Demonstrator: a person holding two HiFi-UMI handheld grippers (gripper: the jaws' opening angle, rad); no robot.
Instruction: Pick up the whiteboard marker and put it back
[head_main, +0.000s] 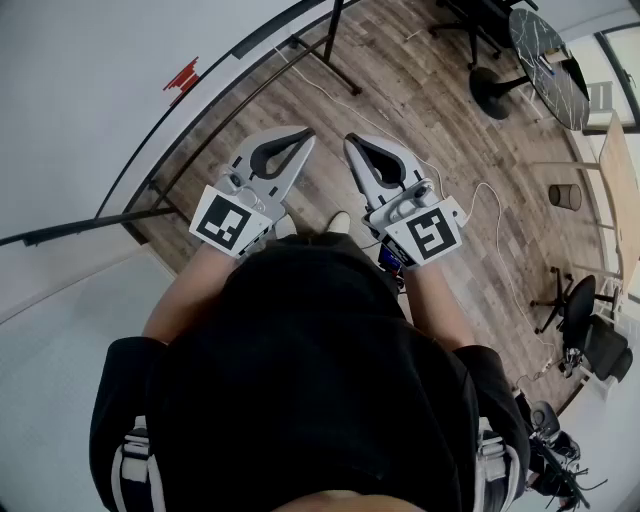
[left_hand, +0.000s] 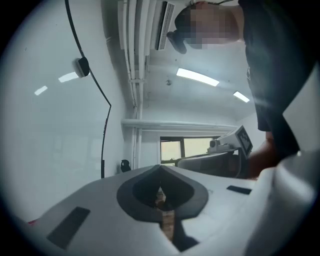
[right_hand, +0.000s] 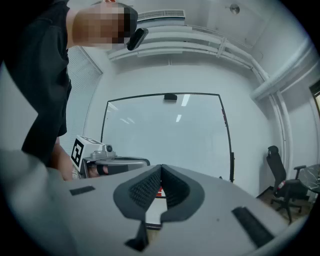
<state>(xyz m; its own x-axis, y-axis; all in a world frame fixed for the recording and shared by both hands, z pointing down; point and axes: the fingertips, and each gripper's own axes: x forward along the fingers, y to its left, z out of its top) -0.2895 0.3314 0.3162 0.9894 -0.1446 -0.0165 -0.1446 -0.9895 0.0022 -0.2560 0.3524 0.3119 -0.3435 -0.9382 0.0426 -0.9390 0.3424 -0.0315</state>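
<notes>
A small red thing (head_main: 182, 75), perhaps the whiteboard marker, sits on the ledge of the whiteboard (head_main: 70, 110) at the upper left of the head view. A red patch (right_hand: 159, 191) shows low on the whiteboard (right_hand: 165, 135) through the jaws' opening in the right gripper view. My left gripper (head_main: 305, 135) and right gripper (head_main: 350, 140) are held side by side in front of the person's chest, over the wooden floor. Both are shut with nothing between the jaws. From its own camera the left gripper (left_hand: 160, 167) is also shut, as is the right gripper (right_hand: 161, 166).
The whiteboard's black stand legs (head_main: 330, 50) reach onto the floor ahead. A white cable (head_main: 490, 200) trails across the planks. A round dark table (head_main: 548, 60), a bin (head_main: 565, 196) and office chairs (head_main: 590, 330) stand at the right. Another chair (right_hand: 280, 185) stands right of the board.
</notes>
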